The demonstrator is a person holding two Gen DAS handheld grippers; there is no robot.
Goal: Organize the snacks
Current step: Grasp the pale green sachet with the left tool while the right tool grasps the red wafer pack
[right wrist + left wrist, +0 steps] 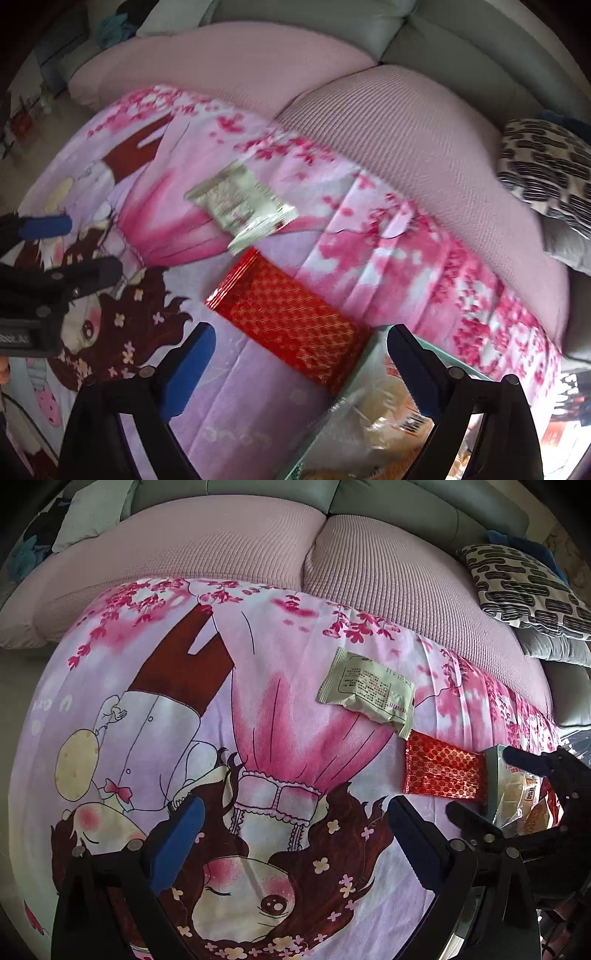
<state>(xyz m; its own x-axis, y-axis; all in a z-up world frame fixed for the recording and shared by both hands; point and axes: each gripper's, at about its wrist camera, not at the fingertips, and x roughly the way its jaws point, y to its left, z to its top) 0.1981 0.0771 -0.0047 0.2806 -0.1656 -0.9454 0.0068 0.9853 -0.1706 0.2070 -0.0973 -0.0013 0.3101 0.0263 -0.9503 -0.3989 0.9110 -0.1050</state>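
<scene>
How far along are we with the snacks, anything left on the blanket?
Done: several wrapped snacks already sit in the box at the blanket's edge. In hand: nothing; the left gripper and right gripper are both empty, the right hanging over the box's edge. Left: the pale green packet and the red packet on the blanket.

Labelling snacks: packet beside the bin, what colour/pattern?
Red packet with gold lattice print; clearest in right wrist view.
</scene>
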